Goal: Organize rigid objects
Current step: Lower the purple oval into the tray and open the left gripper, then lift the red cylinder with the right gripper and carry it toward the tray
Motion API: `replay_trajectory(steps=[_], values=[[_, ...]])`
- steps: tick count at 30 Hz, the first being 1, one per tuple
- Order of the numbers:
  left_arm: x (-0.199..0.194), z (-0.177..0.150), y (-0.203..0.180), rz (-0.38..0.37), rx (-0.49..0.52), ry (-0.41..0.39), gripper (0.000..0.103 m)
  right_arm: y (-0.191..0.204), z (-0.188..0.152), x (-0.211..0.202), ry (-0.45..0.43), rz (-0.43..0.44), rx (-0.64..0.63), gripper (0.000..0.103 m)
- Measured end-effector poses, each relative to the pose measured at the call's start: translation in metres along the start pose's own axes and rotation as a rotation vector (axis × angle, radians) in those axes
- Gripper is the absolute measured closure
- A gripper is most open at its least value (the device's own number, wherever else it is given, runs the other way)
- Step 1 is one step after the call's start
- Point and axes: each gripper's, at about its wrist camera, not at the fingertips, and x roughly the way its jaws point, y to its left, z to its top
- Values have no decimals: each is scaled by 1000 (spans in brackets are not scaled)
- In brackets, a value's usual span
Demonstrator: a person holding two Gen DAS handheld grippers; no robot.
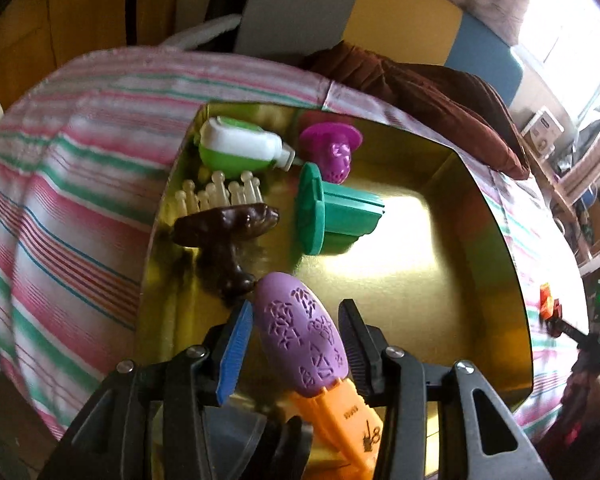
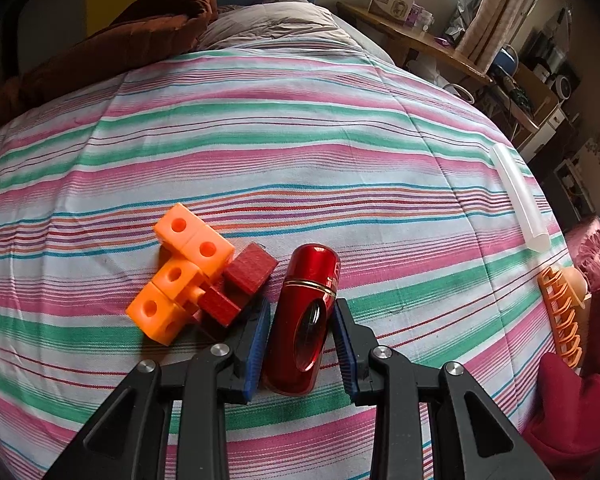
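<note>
While the left gripper (image 1: 296,344) hung over the gold tray (image 1: 500,216) with its fingers (image 1: 236,344) held narrow around a purple-and-orange toy (image 1: 304,344), though whether both pads touched it I could not tell, a green-and-white bottle (image 1: 240,146), a magenta figure (image 1: 334,150), a teal mould (image 1: 332,214) and a brown brush (image 1: 224,224) already lay inside, so the sorting seemed well under way. Only the right wrist view showed what remained on the striped bedspread (image 2: 300,120): a red cylinder (image 2: 306,316) between the right gripper's (image 2: 302,340) narrow fingers, with orange cubes (image 2: 180,272), dark red blocks (image 2: 240,284), a white tube (image 2: 520,196) and an orange rack (image 2: 560,316) around it.
</note>
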Motion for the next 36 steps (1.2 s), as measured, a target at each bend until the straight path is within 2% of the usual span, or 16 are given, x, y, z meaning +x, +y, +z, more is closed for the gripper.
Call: replay_trajectory(steps=[4,14,21,29,36], values=[[-17,-7,-1,32,33,-54,58,1,-1,0,-5,-5,-8,70],[-73,-37,-19,117,109,-249,58,3,-2,-2,-14,-5,-25,75],[-97,-54,-30,127,158,-308,58,6,-4,-4,-19,-4,-35,75],[-101,-63,-31,87,170,-298,58,10,-11,-9,-6,1,-57,76],[-97,-67,-27,53,155,-277,58,10,-19,-18,46,52,-59,76]])
